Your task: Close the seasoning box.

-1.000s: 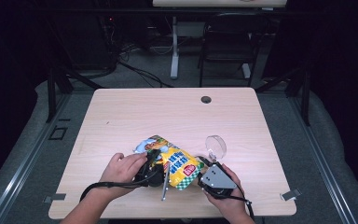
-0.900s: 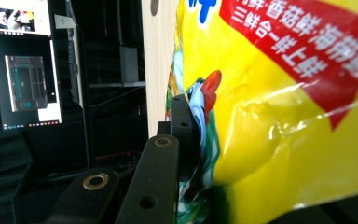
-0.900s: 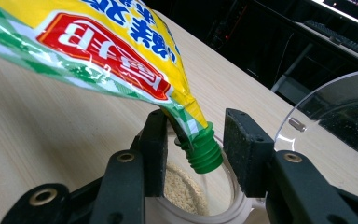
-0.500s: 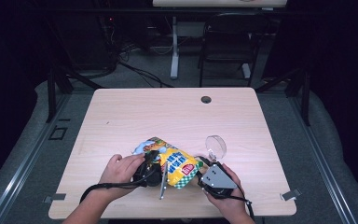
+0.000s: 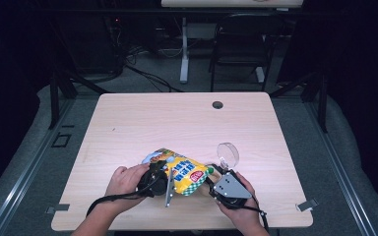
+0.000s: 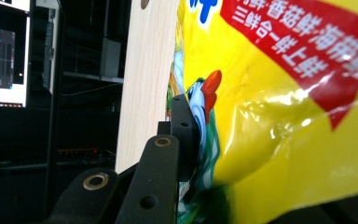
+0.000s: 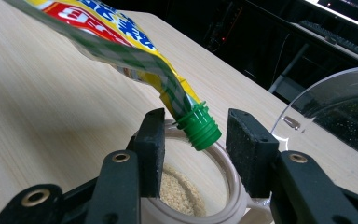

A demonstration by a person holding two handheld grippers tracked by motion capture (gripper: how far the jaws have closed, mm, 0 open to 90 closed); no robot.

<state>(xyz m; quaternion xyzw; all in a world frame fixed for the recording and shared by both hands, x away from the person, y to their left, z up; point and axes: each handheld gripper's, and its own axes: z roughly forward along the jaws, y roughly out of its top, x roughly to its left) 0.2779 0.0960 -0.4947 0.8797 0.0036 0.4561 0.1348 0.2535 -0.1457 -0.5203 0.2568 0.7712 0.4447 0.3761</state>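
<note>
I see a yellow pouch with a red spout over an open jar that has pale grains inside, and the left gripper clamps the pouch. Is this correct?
Not quite: the spout is green, as the right gripper view shows. The rest holds: the yellow pouch hangs over the open jar of pale grains, clamped by the left gripper.

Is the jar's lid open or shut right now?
Open: the clear hinged lid stands tipped back from the jar, whose mouth shows granules inside.

A dim lab or recording studio: a bare wooden worktop [image 5: 177,123] on grey carpet, black curtains, floor cables [image 5: 147,73], a folding chair [image 5: 238,49] and lit monitors [image 6: 4,51].
</note>
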